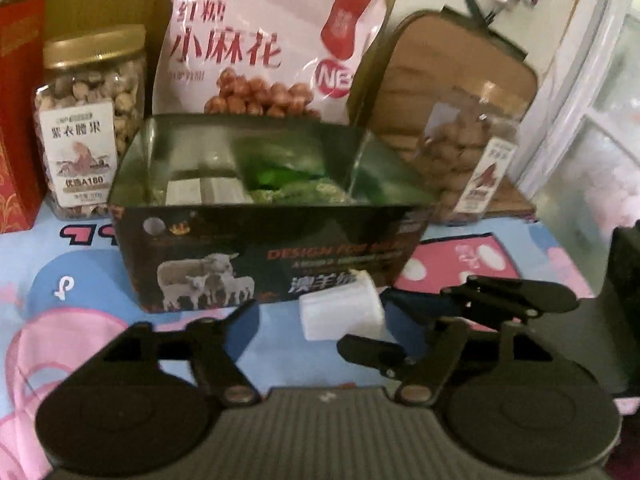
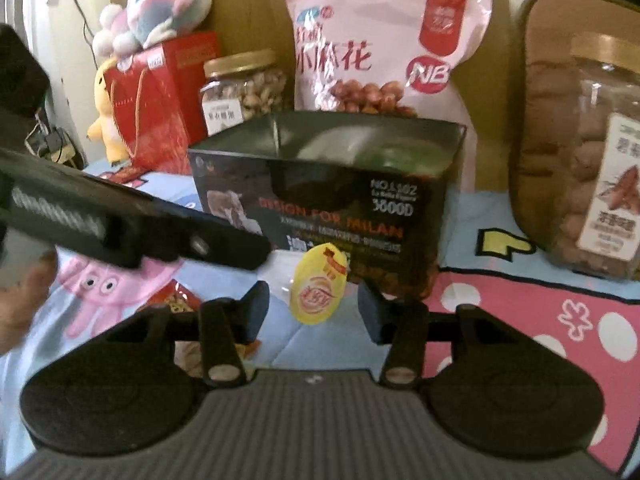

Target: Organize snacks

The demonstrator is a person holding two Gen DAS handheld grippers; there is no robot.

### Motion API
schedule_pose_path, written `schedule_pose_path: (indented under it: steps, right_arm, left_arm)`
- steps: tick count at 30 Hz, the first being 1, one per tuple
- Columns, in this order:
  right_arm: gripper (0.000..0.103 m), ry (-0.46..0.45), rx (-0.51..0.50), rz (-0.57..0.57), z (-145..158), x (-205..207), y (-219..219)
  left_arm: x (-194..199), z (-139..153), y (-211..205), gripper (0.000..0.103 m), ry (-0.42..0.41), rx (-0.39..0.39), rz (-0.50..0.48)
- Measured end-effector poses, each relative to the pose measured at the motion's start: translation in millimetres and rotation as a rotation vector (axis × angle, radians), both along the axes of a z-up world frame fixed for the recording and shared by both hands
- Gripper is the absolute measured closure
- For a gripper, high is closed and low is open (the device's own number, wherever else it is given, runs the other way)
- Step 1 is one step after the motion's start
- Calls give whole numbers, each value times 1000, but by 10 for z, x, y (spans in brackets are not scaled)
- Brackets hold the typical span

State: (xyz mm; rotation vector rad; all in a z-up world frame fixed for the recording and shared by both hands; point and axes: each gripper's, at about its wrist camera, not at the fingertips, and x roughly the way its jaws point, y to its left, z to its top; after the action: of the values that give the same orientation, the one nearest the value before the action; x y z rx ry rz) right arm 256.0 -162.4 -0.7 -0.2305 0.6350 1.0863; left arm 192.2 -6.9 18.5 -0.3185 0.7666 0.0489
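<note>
While both grippers hang low over the bedsheet [image 2: 520, 308], the left gripper [image 1: 316, 320] and right gripper [image 2: 310, 308] gape around one jelly cup [image 2: 318, 284] — unpinched, lying just before the black box [image 1: 260, 256]. Behind stand jars [image 1: 86, 128] and a pink bag [image 1: 272, 44] — probably sorted already.

Each claw [image 1: 312, 320] is matte black, with round discs, silver screws and a ribbed grey base.
</note>
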Motion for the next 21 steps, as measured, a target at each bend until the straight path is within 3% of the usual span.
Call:
schedule_pose_path:
  steps: [6,10,13,17,21]
  right_arm:
    - [51,-5,-16,13,-92,10,34]
    - [51,-7,-9,14,-101,9,49]
    - [56,-38,-12,23,-92,-46,57]
    - [56,-61,23,65,52,-231,-28]
    - [57,-165,110,91,353,-467,-92]
  left_arm:
    - [111,-96,-107,28,14,13,-28]
    - [205,-203,-79,56,45,-35,-18]
    - [122,-183,-69,58,38,-37,1]
    - [-206,43,-97,58,-22,-27,8]
    - [-377,391,-9,58,-120,-27,24]
